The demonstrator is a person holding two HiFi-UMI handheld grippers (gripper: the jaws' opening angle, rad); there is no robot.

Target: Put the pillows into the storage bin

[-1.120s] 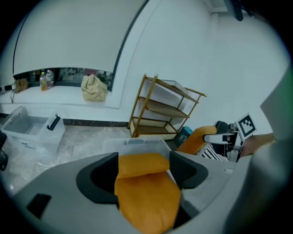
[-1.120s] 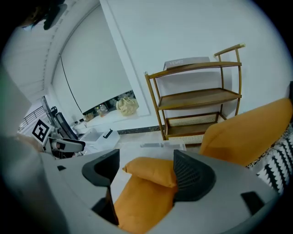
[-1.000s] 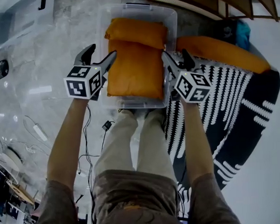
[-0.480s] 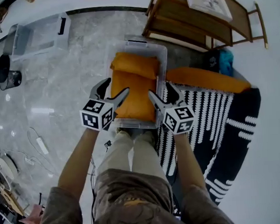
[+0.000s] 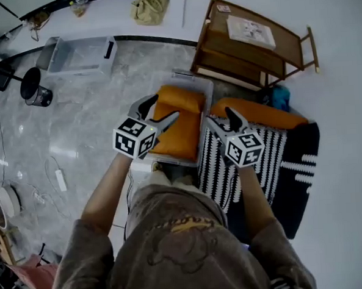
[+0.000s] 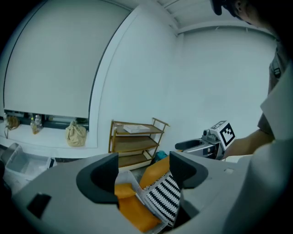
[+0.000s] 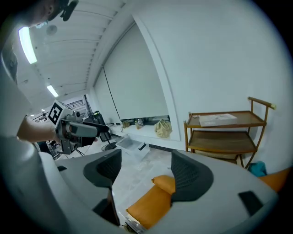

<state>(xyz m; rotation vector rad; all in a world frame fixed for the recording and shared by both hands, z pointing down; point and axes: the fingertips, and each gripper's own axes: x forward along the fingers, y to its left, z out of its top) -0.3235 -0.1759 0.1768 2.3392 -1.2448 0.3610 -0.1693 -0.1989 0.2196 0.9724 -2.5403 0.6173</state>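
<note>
Head view: pillows (image 5: 178,121) in storage bin (image 5: 206,96) lie beneath left hand-held gripper (image 5: 166,107).

Even, cool overhead light fills the head view, and shadows are faint. Left of the storage bin (image 5: 205,83), the marble floor (image 5: 65,148) carries pale glare patches. The white surface (image 5: 343,100) right of the bin is bright and featureless. Straight lines far from the bin bow toward the frame edges. Both gripper views show black vignetted corners, heavy fisheye bending and a bluish cast. Ceiling strip lights (image 7: 27,45) flare high above the bin.
</note>
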